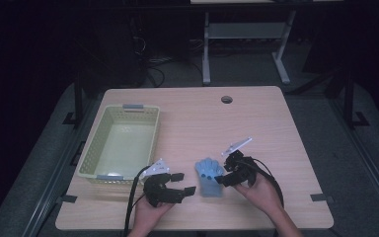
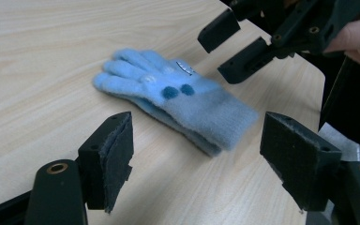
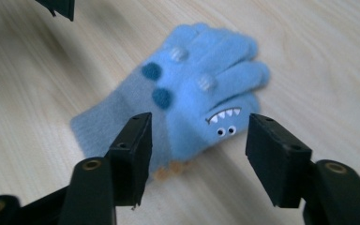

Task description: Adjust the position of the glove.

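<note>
A light blue knitted glove (image 1: 209, 177) lies flat on the table near the front edge, its fingers pointing away from the person. It has dark blue dots and a small monster face with teeth (image 3: 222, 123). My left gripper (image 1: 184, 183) sits just left of the glove, open, and in the left gripper view its wide-apart jaws frame the glove's (image 2: 178, 101) cuff without touching. My right gripper (image 1: 223, 174) is open at the glove's right side. In the right gripper view it (image 3: 198, 136) hovers over the glove (image 3: 201, 93) with nothing held. The right gripper (image 2: 225, 47) also appears beyond the glove.
A pale green plastic basket (image 1: 94, 133) stands empty at the table's left, just behind my left gripper. The wooden table (image 1: 256, 128) has a round cable hole (image 1: 226, 99) near its far edge. Dark floor and a desk frame lie beyond.
</note>
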Demonstrator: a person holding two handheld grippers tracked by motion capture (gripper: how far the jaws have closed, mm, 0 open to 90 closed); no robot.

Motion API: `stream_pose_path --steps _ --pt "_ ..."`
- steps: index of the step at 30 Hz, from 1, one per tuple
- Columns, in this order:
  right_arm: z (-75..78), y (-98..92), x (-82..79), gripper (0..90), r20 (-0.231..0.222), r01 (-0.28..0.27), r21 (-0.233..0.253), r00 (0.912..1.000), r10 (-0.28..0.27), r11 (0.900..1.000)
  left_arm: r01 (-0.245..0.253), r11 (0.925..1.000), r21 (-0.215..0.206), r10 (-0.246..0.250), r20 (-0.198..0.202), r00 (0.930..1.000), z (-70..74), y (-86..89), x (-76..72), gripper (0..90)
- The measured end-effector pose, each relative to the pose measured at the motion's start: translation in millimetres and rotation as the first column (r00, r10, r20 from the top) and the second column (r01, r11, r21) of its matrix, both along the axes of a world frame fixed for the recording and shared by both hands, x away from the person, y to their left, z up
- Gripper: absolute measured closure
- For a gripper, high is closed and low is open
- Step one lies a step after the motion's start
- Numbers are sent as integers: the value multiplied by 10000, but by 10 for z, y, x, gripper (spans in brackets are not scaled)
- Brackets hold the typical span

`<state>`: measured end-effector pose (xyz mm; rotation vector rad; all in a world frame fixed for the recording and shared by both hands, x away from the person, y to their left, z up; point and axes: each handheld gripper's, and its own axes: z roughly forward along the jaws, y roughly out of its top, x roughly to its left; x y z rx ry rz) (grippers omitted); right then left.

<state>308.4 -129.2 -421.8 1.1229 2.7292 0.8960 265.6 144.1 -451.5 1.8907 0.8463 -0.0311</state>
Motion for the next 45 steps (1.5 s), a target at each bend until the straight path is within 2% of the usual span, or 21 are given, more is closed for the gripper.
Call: stream_pose_path --steps 3,5,10,13,16,18,22,25,31,37,40,45 --pt "-46 -49 -40 382 -177 331 337 9993 -325 9989 -2 9998 177 4 -126 9999 -4 -23 5 279" --pt "-67 -73 -65 374 -247 500 576 9985 -487 9971 -45 9995 312 55 -346 9994 -9 -61 4 279" --pt "-111 -128 -126 365 -526 965 1196 9945 -907 9881 12 9998 211 8 -950 9955 -23 -143 36 279" --pt "-142 -157 -141 359 -711 1211 1403 9912 -1120 9827 42 9997 234 -11 -1293 9916 -21 -194 54 280" --pt "-162 -196 -156 356 -1099 1665 1935 9830 -1473 9669 197 9994 271 -152 -1576 9874 -41 -247 85 263" --pt "-168 -211 -173 368 -1186 1857 2178 9795 -1629 9582 140 9995 289 -88 -1720 9851 -53 -283 97 262" --pt "-206 -214 -195 383 -1382 2094 2367 9738 -1805 9487 144 9994 318 -75 -2067 9784 -74 -333 131 271" --pt "-239 -196 -190 387 -1551 2240 2484 9695 -1896 9424 216 9995 216 -158 -2383 9711 -100 -370 158 318" --pt "-295 -155 -178 408 -1797 2238 2507 9668 -1819 9418 100 9999 52 -81 -2869 9579 -165 -384 245 407" --pt "-367 -181 -161 433 -2030 2464 2734 9596 -1946 9298 93 9999 -74 -112 -3188 9478 -210 -399 283 470" --pt "-401 -177 -157 445 -2233 2575 2832 9545 -1976 9238 157 9999 43 -134 -3258 9453 -232 -418 290 477" --pt "-427 -168 -152 471 -2284 2652 2910 9523 -2025 9192 54 10000 66 -30 -3250 9457 -242 -428 290 492"
